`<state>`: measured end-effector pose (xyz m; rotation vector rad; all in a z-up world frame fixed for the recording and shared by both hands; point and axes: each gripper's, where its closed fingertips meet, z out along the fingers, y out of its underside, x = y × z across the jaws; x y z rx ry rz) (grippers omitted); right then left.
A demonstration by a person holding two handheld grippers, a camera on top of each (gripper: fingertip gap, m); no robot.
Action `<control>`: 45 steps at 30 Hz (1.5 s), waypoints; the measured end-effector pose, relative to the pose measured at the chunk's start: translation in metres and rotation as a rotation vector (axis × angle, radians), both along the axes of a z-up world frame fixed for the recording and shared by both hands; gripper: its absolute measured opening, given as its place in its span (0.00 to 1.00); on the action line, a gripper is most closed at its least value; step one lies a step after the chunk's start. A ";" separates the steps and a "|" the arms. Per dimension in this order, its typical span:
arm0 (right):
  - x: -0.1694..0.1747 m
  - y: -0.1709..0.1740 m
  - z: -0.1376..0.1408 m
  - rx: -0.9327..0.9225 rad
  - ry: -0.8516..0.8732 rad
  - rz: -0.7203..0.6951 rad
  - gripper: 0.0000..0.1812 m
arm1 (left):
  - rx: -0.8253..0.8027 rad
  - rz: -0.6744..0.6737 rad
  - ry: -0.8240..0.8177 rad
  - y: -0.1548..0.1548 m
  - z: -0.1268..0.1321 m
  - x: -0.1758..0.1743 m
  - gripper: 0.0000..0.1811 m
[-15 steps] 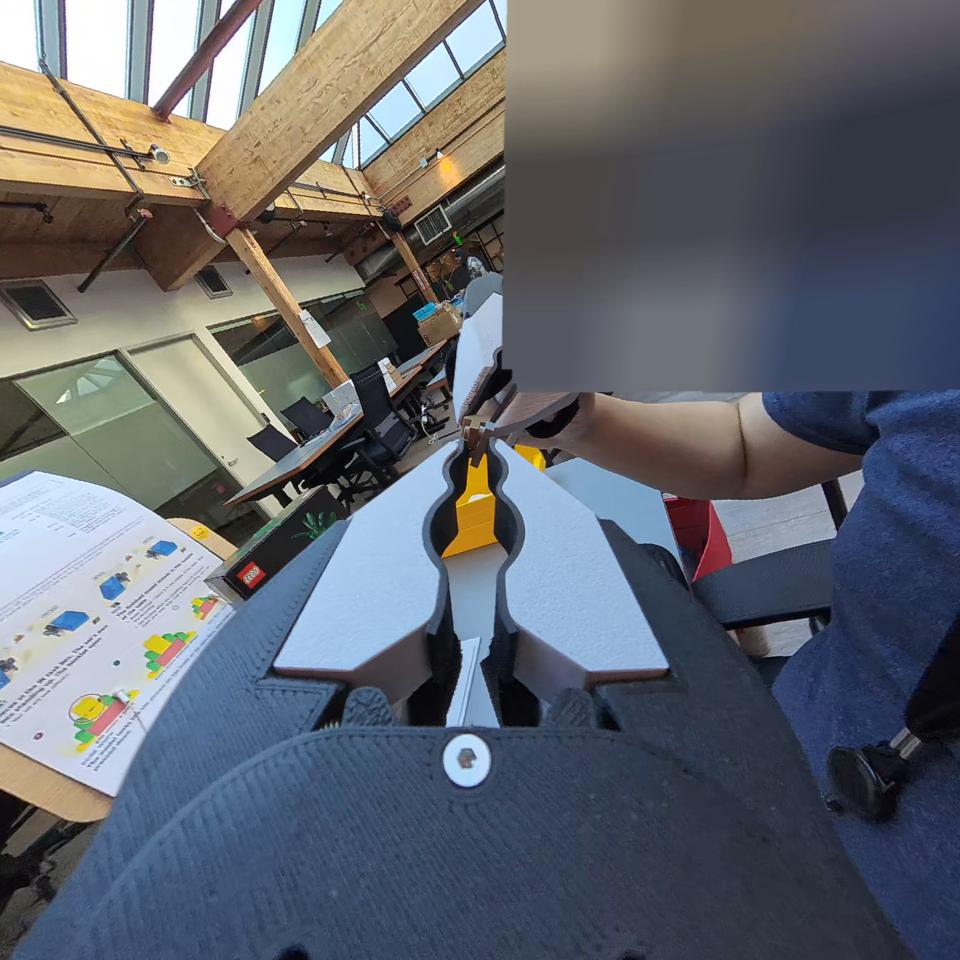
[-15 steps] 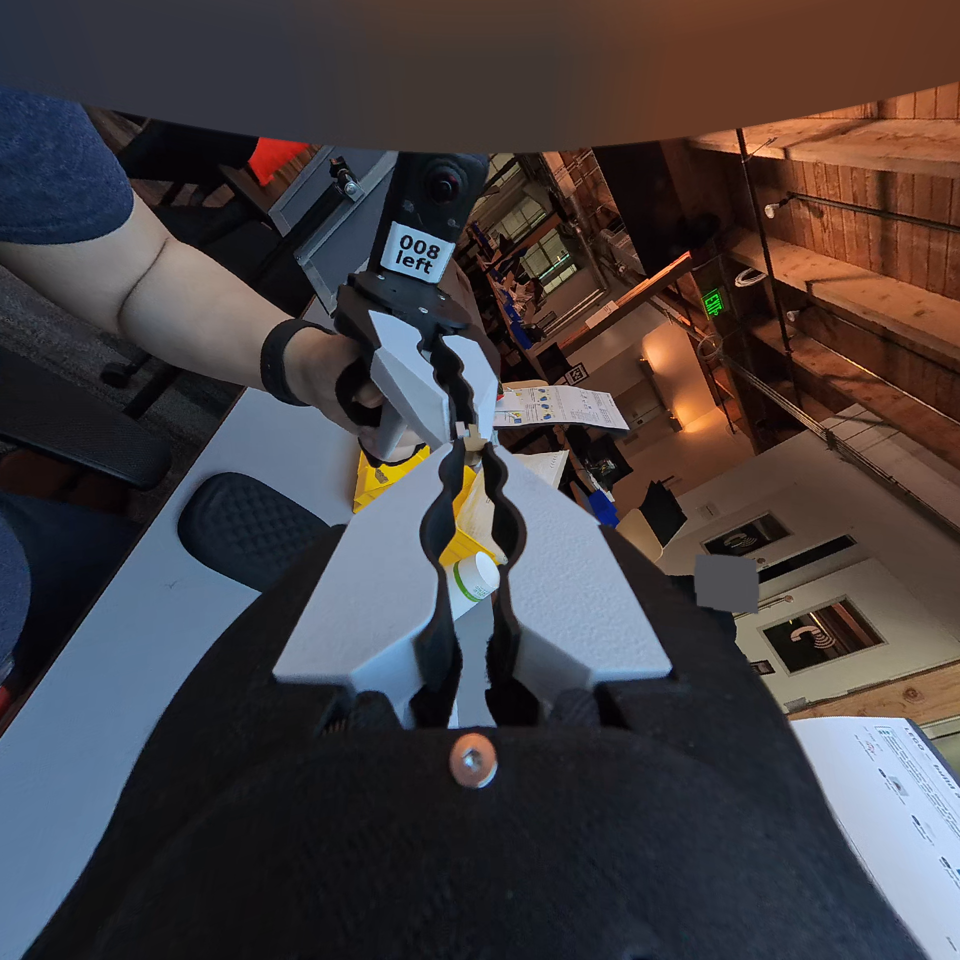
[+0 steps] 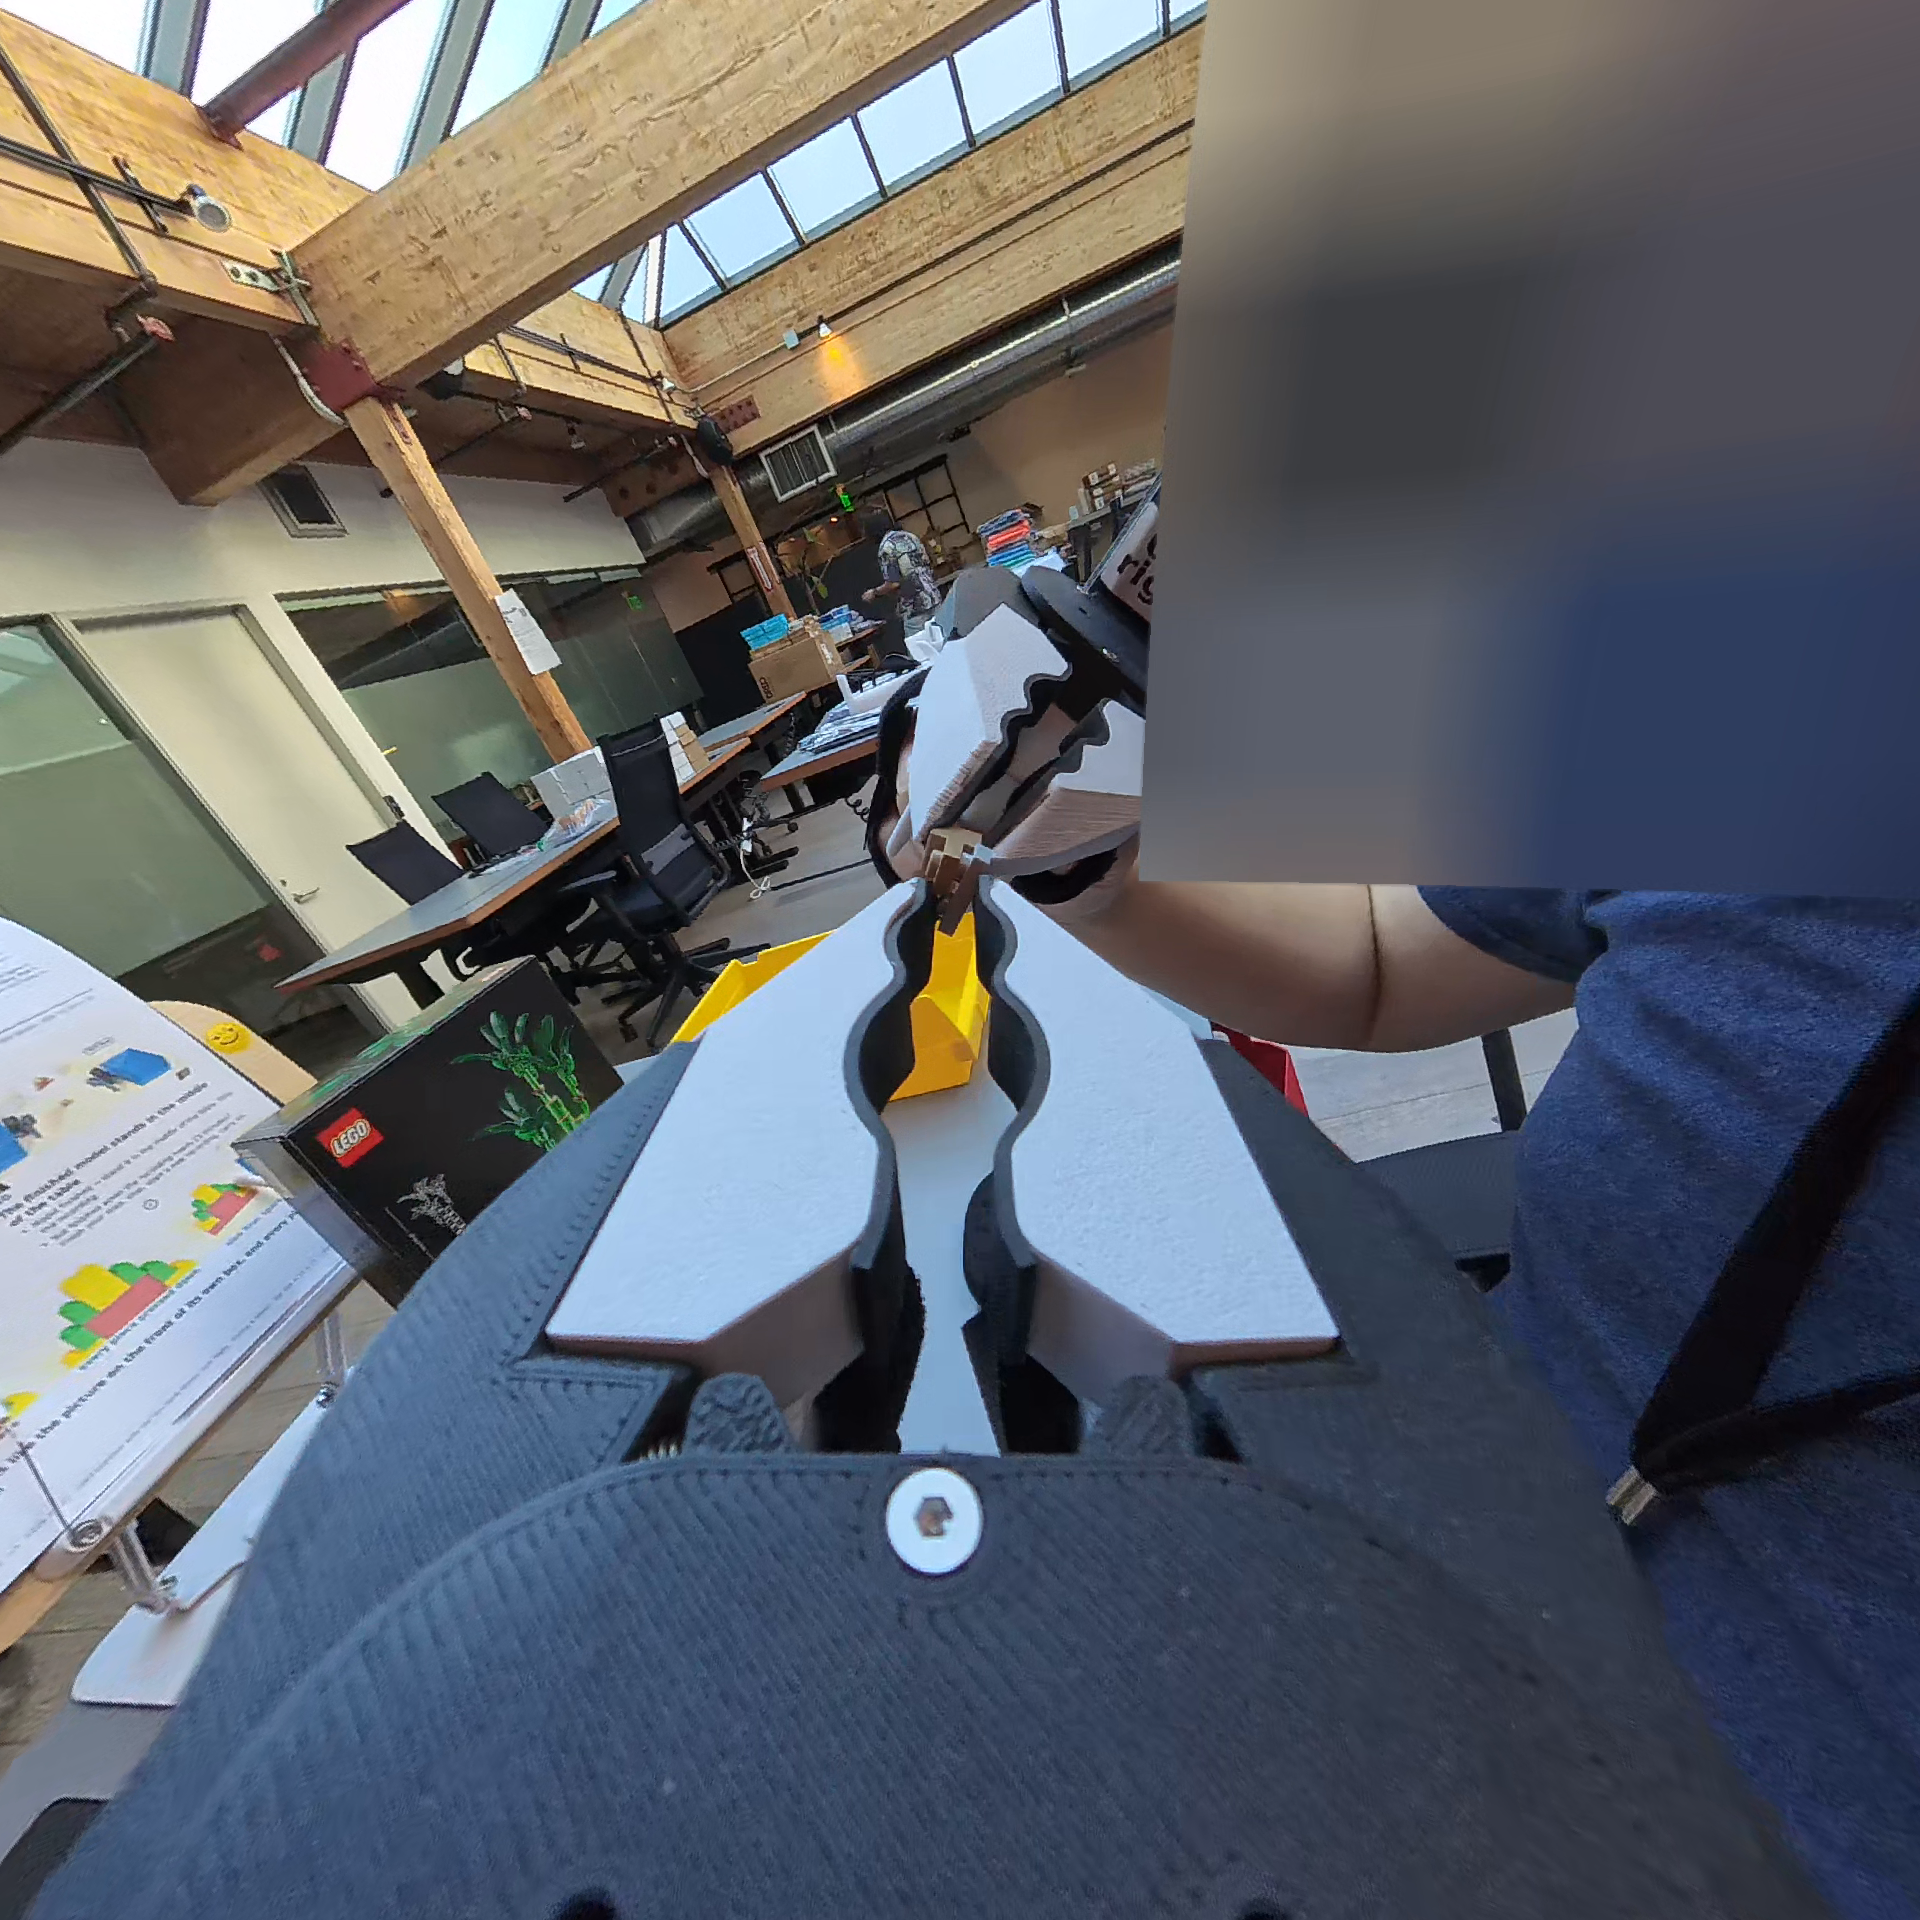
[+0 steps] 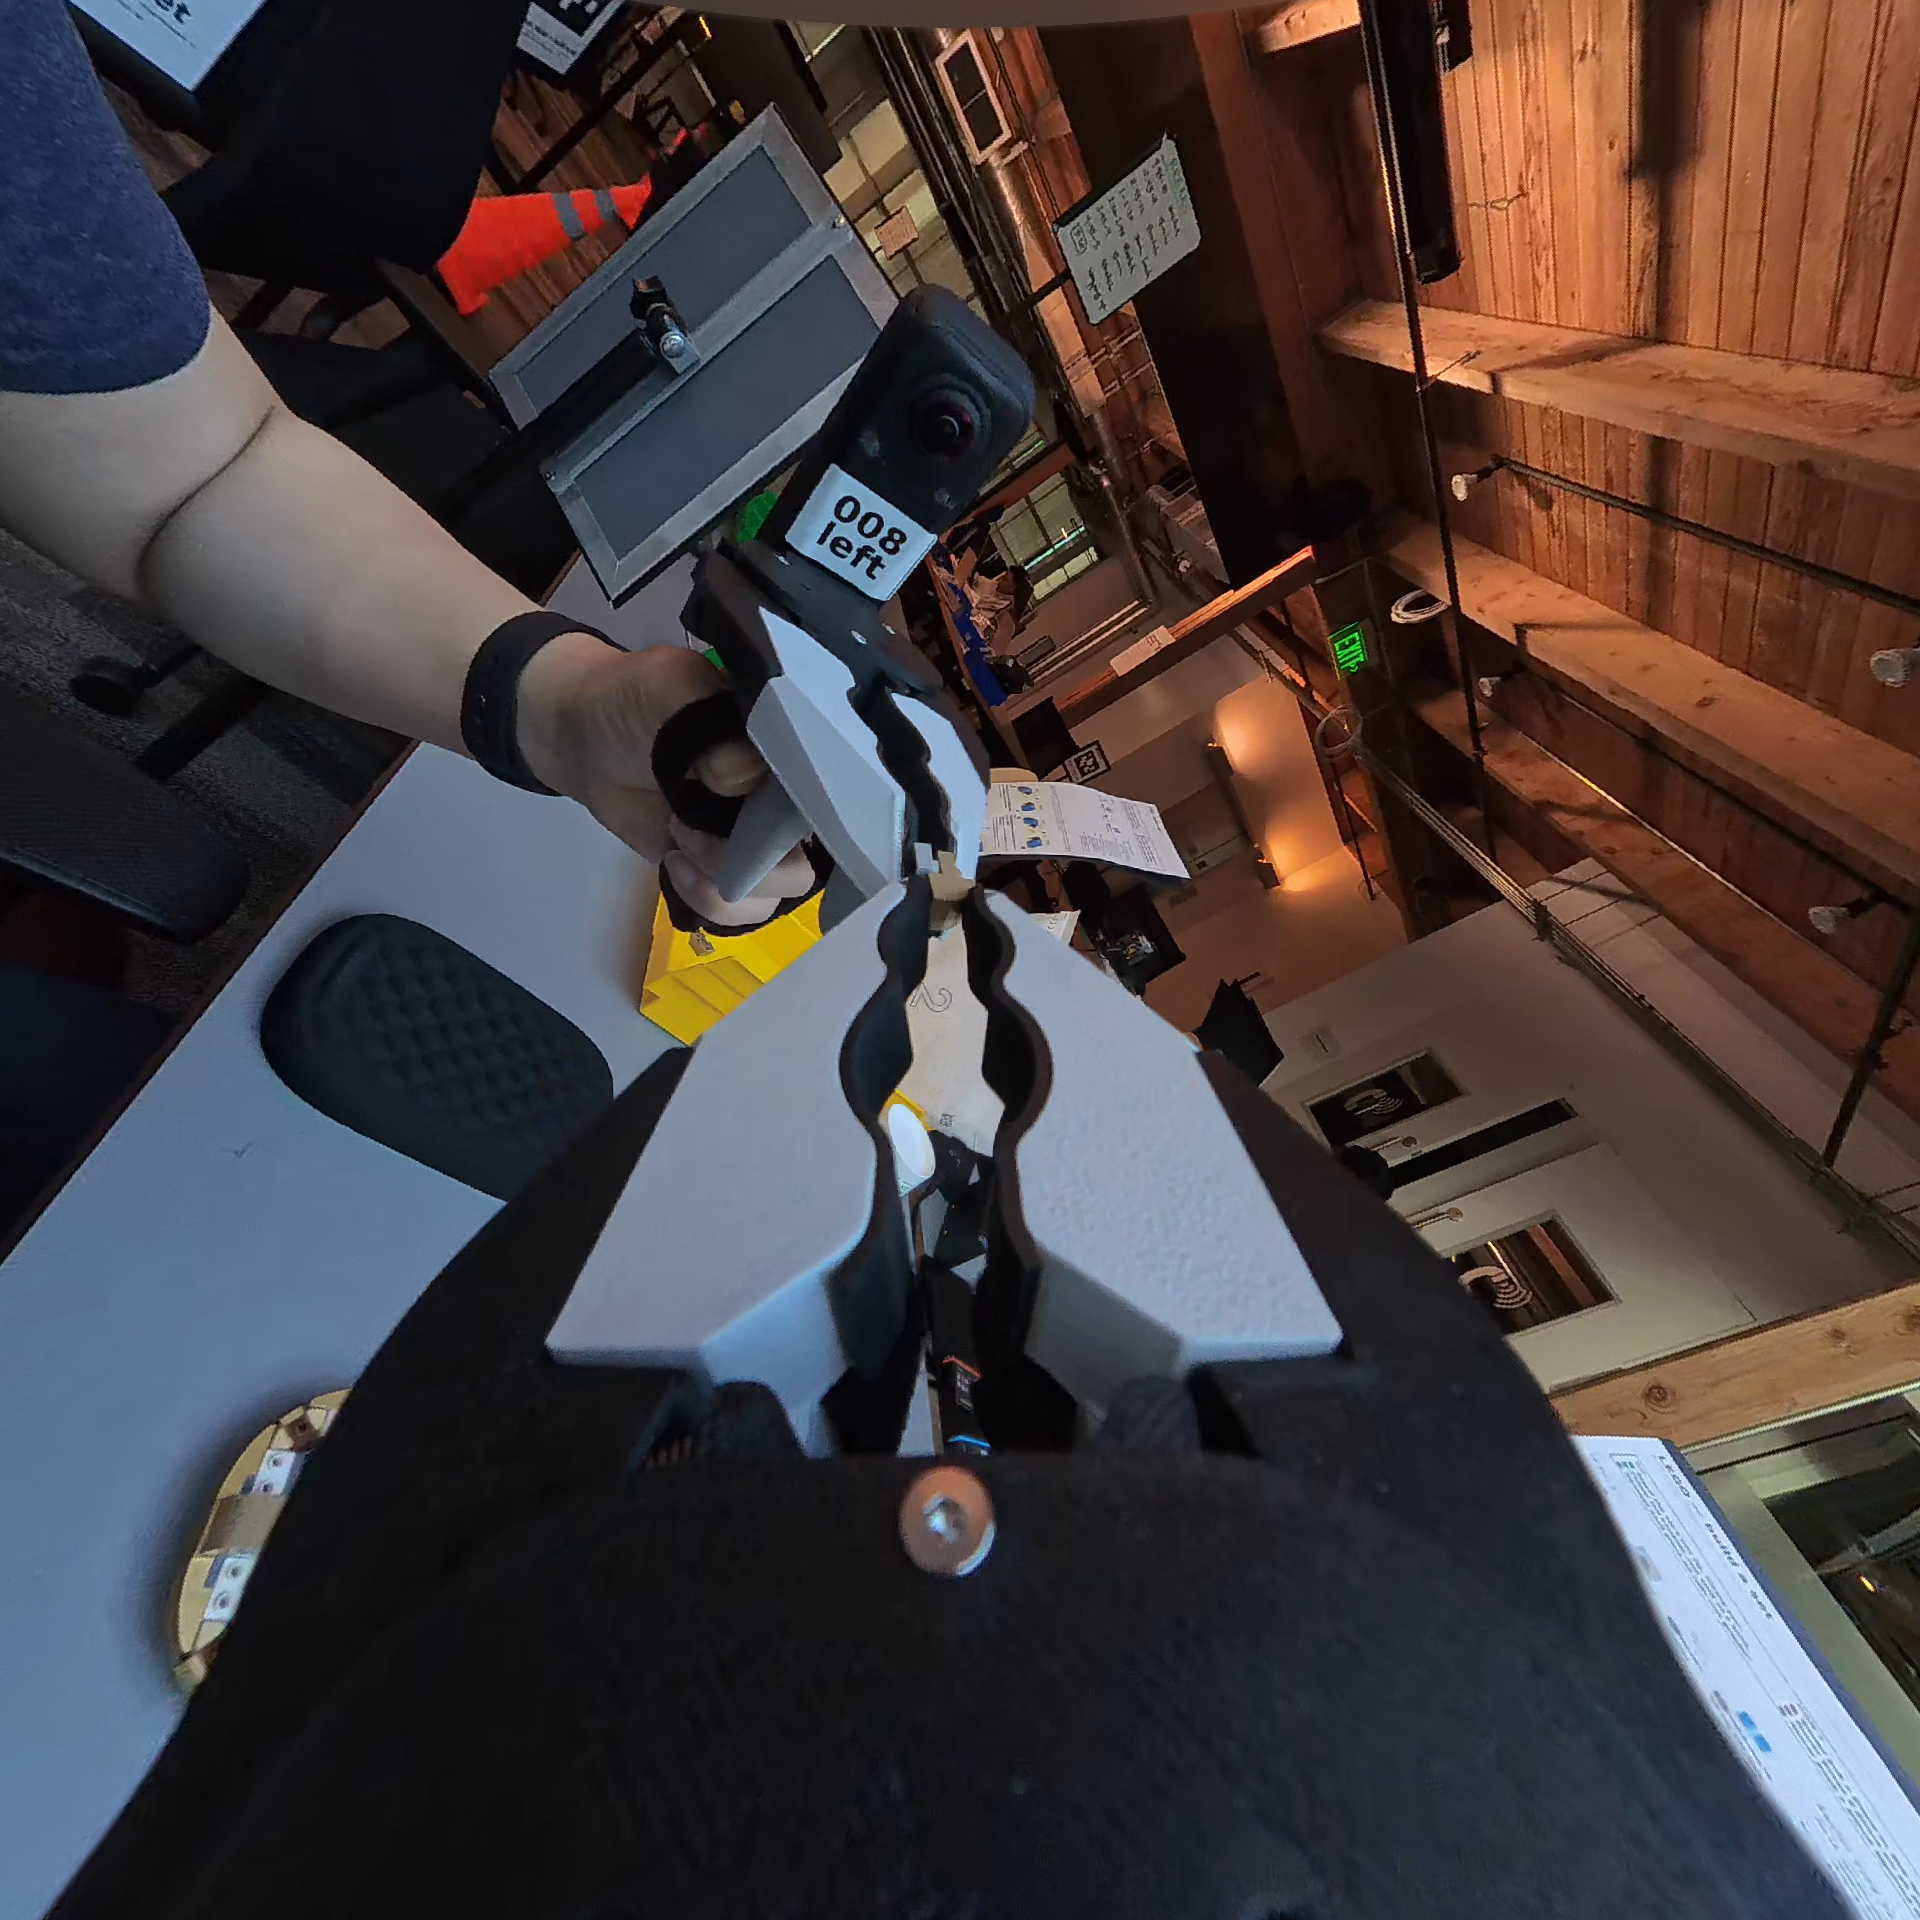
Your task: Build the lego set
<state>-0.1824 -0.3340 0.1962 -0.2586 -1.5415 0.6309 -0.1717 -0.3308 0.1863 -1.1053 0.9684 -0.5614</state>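
The lego piece (image 3: 951,854), a small tan and brown cluster, sits in mid-air at 12 o'clock of the left wrist view, pinched where the two gripper tips meet. The left gripper (image 3: 948,902) has its fingers drawn narrow, the tips closed on the lower part of the piece; the right gripper (image 3: 961,844) comes in from 1 o'clock, also narrow and clamped on the upper part. In the right wrist view the same piece (image 4: 943,891) shows tan between the right gripper (image 4: 940,906) and the left gripper (image 4: 928,854), tip to tip.

Both tools are lifted off the white table (image 4: 312,1195), whose near edge runs toward 9 o'clock beside a black chair armrest (image 4: 436,1049). There is free air around the joined tips.

A yellow bin (image 3: 940,1023) lies on the table just past the left fingertips; what it holds cannot be told. A black lego box (image 3: 436,1132) stands at 9 o'clock, closed, next to an instruction sheet (image 3: 114,1247) on a stand. A round tray (image 4: 234,1538) with small pieces sits at 8 o'clock of the right wrist view.
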 end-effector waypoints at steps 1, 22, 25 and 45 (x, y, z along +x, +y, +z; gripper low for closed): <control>0.000 0.000 0.000 -0.003 0.000 0.001 0.03 | 0.003 0.003 -0.001 0.000 0.000 0.000 0.03; -0.006 0.009 0.001 -0.180 -0.043 0.022 0.03 | 0.089 0.133 -0.005 0.008 0.003 -0.007 0.05; -0.005 0.009 0.001 -0.179 -0.035 0.017 0.03 | 0.099 0.140 0.005 0.008 0.003 -0.007 0.04; -0.004 0.007 -0.003 -0.210 -0.062 0.039 0.03 | 0.089 0.089 0.019 0.005 -0.001 -0.004 0.03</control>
